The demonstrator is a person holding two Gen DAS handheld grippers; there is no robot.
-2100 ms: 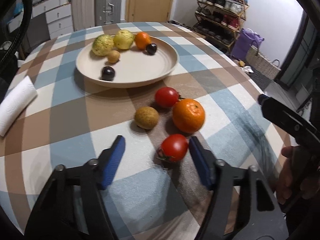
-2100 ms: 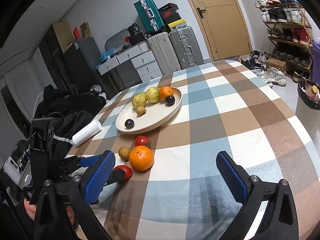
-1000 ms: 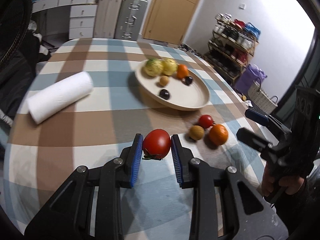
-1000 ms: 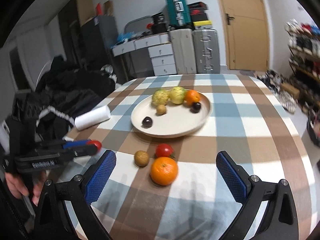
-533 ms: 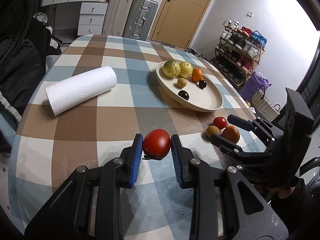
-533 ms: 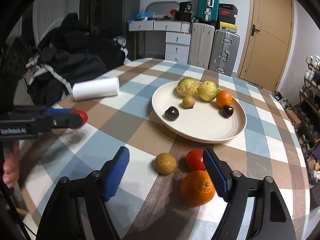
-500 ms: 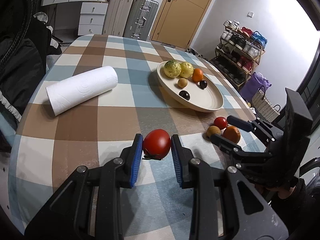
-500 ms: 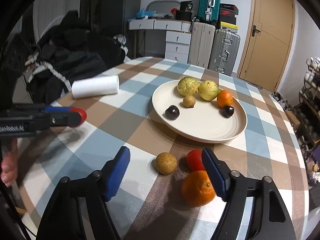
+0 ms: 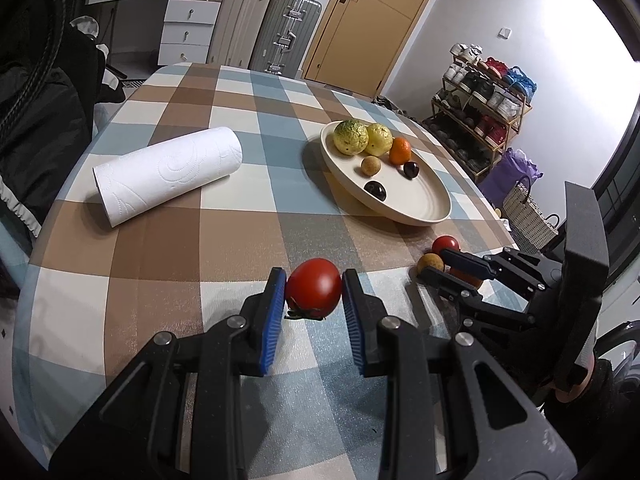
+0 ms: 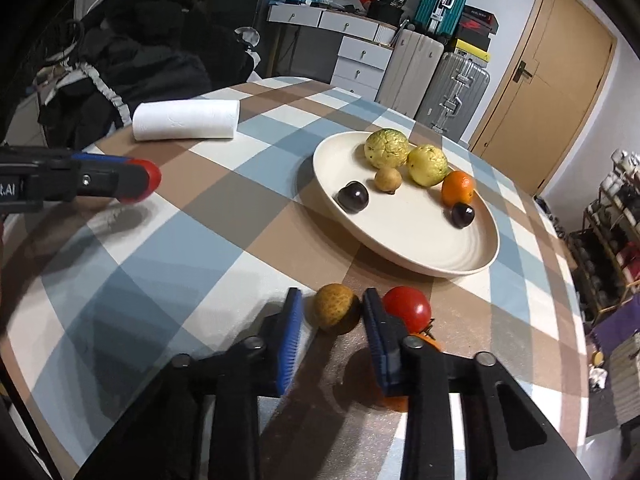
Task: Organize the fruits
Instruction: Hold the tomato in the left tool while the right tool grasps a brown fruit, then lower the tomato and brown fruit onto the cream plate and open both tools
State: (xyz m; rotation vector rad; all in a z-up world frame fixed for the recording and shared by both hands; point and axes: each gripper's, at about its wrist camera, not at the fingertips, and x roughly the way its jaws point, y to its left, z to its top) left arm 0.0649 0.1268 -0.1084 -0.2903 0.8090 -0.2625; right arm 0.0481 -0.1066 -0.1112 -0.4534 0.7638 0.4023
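My left gripper (image 9: 313, 298) is shut on a red tomato (image 9: 314, 293) and holds it above the checked tablecloth; the tomato also shows in the right wrist view (image 10: 150, 178). My right gripper (image 10: 331, 320) straddles a small brown fruit (image 10: 335, 309) on the cloth, its blue pads close on both sides, with a slim gap at the left pad. A second red tomato (image 10: 408, 308) lies just right of it, and an orange (image 10: 430, 342) is mostly hidden behind the right finger. The cream plate (image 10: 440, 252) holds two yellow-green fruits, an orange, a small brown fruit and two dark plums.
A white paper towel roll (image 9: 168, 174) lies on the table's left side, also in the right wrist view (image 10: 186, 120). Dark clothing is heaped beyond the left table edge (image 10: 132, 60). Suitcases, drawers and a door stand behind; a shoe rack (image 9: 480, 92) stands to the right.
My right gripper has moved down and forward to the small brown fruit and its jaws have narrowed around it. My left gripper keeps the tomato and has drifted slightly.
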